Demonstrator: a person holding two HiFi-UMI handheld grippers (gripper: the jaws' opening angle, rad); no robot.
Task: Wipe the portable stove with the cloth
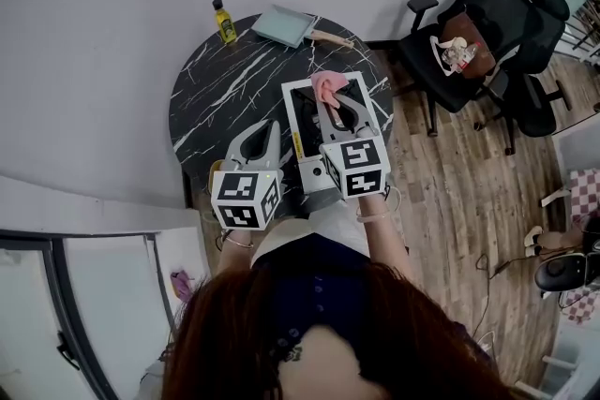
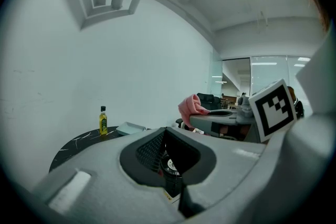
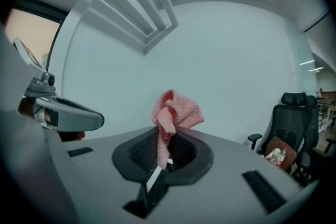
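Looking down, the head view alone lays out the round black marble surface (image 1: 225, 108), with the portable stove (image 1: 307, 117) on its 3 o'clock side and reaching the 5 o'clock rim. The right tool (image 1: 339, 103) is over the stove's top, with the pink cloth (image 1: 326, 87) at its tip near the stove's 12 o'clock end. Whether cloth and stove touch cannot be told. The right gripper view shows what the head view cannot: the jaws are clenched on a strip of the cloth, the rest bunched above the pads. The left gripper view shows the left tool (image 2: 167, 152) with its jaws drawn together on nothing, just beside the stove at 9 o'clock.

Bare marble lies from 8 to 11 o'clock. Wood floor opens past the 3 o'clock rim. A yellow bottle (image 1: 224, 22) stands at the 11 o'clock rim and a pale tray (image 1: 281, 25) at 12, both well apart from the stove. A black office chair (image 1: 478, 33) stands at 2 o'clock, off the surface.
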